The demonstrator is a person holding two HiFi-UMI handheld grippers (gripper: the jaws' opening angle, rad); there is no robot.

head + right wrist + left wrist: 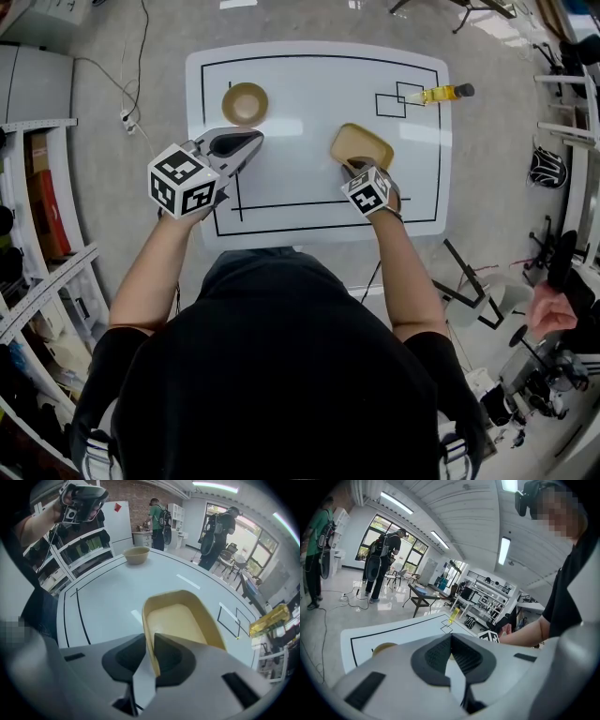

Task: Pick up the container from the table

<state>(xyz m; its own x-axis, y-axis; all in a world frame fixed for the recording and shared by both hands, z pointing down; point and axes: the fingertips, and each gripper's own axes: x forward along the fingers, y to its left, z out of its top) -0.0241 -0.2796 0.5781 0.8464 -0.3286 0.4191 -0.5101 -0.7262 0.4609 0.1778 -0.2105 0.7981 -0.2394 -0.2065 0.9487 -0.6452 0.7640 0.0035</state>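
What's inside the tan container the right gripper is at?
Nothing visible: the container floor looks bare. The right gripper covers its near corner, so that bit is unseen.

The container (180, 620) looks like smooth, matt tan plastic, its thin wall between the matt black pads (129, 657) of the right tongs (151, 639). Both right and left tongs (450, 637) have matt grey plastic shells. The white tabletop (309, 94) is smooth with a faint sheen. At its 1 o'clock corner, the bottle (441, 94) is clear, glossy yellow.
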